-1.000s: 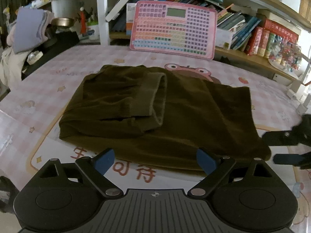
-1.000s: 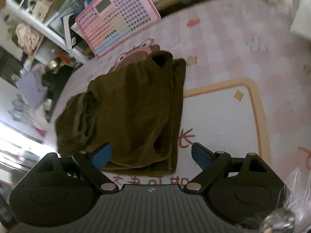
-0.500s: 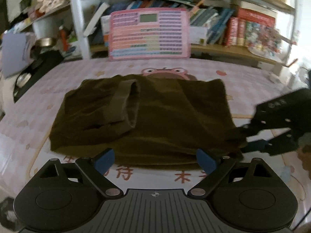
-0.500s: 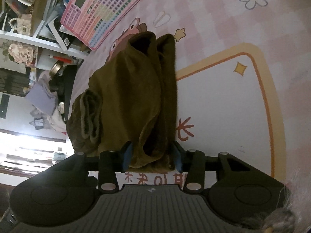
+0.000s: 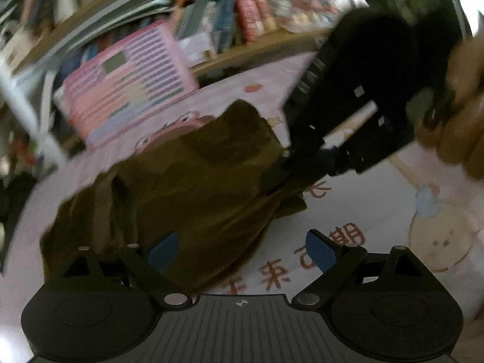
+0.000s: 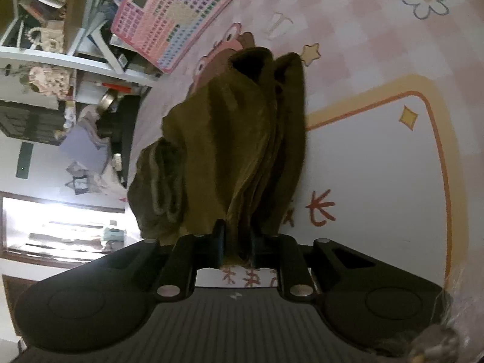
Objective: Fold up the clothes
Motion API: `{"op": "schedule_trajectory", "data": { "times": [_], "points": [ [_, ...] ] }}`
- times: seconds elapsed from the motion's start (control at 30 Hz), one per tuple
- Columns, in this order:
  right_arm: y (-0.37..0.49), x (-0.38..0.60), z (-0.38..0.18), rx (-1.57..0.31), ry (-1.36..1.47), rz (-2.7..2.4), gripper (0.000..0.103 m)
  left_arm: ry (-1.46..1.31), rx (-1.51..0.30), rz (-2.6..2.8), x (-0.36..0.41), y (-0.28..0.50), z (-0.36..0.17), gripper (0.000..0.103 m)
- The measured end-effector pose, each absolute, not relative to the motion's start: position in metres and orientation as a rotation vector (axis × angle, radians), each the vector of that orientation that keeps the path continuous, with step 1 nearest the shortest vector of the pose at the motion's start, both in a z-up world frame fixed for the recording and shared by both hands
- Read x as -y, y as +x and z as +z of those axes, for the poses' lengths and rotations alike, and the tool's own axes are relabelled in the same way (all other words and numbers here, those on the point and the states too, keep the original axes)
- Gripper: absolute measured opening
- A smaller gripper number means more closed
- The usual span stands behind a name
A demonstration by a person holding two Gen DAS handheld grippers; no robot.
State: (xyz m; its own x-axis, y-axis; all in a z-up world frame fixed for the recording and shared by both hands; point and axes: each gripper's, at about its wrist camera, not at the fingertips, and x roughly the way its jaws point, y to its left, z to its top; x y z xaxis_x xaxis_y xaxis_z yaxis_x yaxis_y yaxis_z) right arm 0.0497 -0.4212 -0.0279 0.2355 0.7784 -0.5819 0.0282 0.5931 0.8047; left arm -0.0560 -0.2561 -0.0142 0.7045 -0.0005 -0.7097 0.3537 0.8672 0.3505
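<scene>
A dark olive-brown garment (image 5: 187, 181) lies partly folded on the pink patterned mat (image 5: 363, 211). My right gripper (image 6: 237, 245) is shut on the garment's near edge (image 6: 242, 157) and lifts it so the cloth hangs in folds from the jaws. In the left wrist view the right gripper (image 5: 287, 163) reaches in from the upper right and pinches the cloth's right edge. My left gripper (image 5: 242, 251) is open and empty, its blue fingertips (image 5: 163, 251) over the garment's near edge. The left wrist view is motion-blurred.
A pink toy keyboard board (image 5: 127, 81) leans against a bookshelf (image 5: 242, 15) behind the mat; it also shows in the right wrist view (image 6: 175, 15). Clutter and a purple cloth (image 6: 81, 142) lie at the mat's left side.
My right gripper has closed on the garment's right edge and raised it. My left gripper has swung right and tilted, staying open.
</scene>
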Motion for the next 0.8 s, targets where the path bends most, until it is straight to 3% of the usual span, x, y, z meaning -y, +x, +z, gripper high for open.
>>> {"op": "schedule_trajectory", "data": {
  "times": [0.07, 0.17, 0.2, 0.33, 0.37, 0.4, 0.47, 0.8],
  "points": [
    [0.05, 0.421, -0.025, -1.238, 0.81, 0.609, 0.013, 0.595, -0.762, -0.226, 0.267, -0.049, -0.023, 0.089],
    [0.05, 0.419, -0.023, -1.235, 0.805, 0.617, 0.013, 0.744, -0.737, -0.272, 0.283, -0.042, -0.037, 0.066],
    [0.05, 0.419, -0.022, -1.234, 0.802, 0.618, 0.013, 0.776, -0.727, -0.28, 0.286, -0.04, -0.041, 0.051],
    [0.051, 0.419, -0.02, -1.228, 0.786, 0.613, 0.016, 0.815, -0.676, -0.3, 0.294, -0.037, -0.046, 0.017],
    [0.051, 0.421, -0.019, -1.222, 0.782, 0.602, 0.023, 0.81, -0.668, -0.309, 0.294, -0.038, -0.046, 0.016],
    [0.051, 0.424, -0.019, -1.212, 0.781, 0.588, 0.04, 0.804, -0.659, -0.317, 0.295, -0.039, -0.046, 0.012],
    [0.052, 0.432, -0.018, -1.189, 0.781, 0.561, 0.055, 0.775, -0.642, -0.321, 0.292, -0.042, -0.042, 0.01],
    [0.077, 0.423, -0.029, -1.218, 0.882, 0.532, 0.064, 0.495, -0.597, -0.328, 0.258, -0.063, 0.001, 0.008]
  ]
}}
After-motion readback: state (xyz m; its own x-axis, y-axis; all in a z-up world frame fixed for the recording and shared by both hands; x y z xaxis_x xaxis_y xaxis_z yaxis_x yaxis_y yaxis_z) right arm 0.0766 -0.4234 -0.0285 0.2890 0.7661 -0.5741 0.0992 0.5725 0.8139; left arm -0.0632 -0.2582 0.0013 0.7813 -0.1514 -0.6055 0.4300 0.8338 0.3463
